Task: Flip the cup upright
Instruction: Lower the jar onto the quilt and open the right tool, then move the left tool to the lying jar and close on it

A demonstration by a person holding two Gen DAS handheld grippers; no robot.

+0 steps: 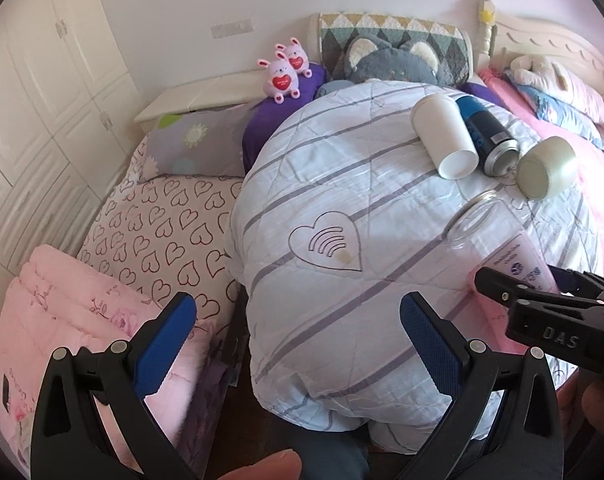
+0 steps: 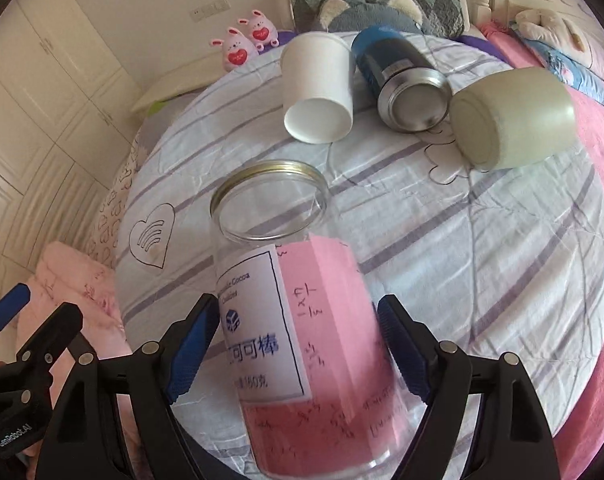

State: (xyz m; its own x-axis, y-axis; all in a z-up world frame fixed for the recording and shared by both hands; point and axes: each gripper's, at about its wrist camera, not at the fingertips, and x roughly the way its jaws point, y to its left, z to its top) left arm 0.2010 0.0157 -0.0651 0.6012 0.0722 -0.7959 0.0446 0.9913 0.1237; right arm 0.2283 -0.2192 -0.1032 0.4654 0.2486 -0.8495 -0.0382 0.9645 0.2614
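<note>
Here, jar (image 2: 297, 320) lying, mouth pointing away

Two pink plush bunnies (image 1: 285, 70) sit beside the grey cat cushion (image 1: 390, 62); a folded pink quilt (image 1: 73, 320) lies well apart.

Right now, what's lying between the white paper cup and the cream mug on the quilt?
The dark blue metal can lies on its side between the white paper cup and the cream mug, its silver end facing the camera; the right wrist view shows it best.
</note>
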